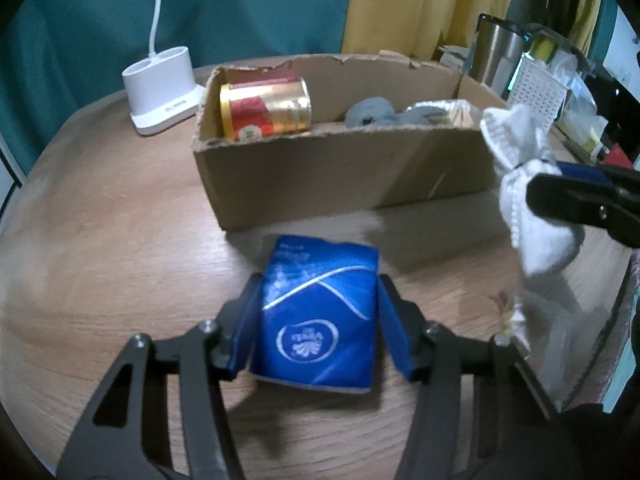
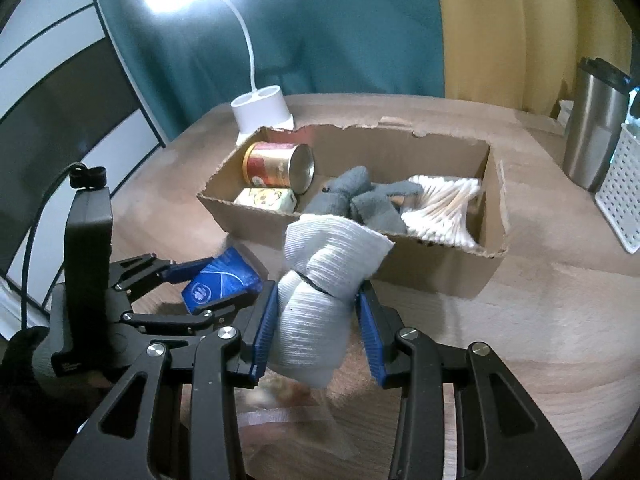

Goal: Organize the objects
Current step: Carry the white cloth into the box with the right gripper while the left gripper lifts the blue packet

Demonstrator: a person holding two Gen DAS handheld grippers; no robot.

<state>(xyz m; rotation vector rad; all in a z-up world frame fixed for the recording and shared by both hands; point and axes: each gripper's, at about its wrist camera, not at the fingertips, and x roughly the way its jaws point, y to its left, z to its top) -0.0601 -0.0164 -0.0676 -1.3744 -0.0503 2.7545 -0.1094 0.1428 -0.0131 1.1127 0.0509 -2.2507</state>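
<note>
Cardboard box (image 2: 400, 256) sits mid-table (image 1: 100, 220), long side crosswise. In front of it, the left gripper (image 1: 318, 320) pinches a blue packet (image 1: 318, 312) lying lengthwise toward the box; right gripper (image 2: 316, 320) clamps an upright white sock bundle (image 2: 324, 280).

left gripper (image 1: 318, 320): jaws clamped | right gripper (image 2: 318, 320): jaws clamped
</note>
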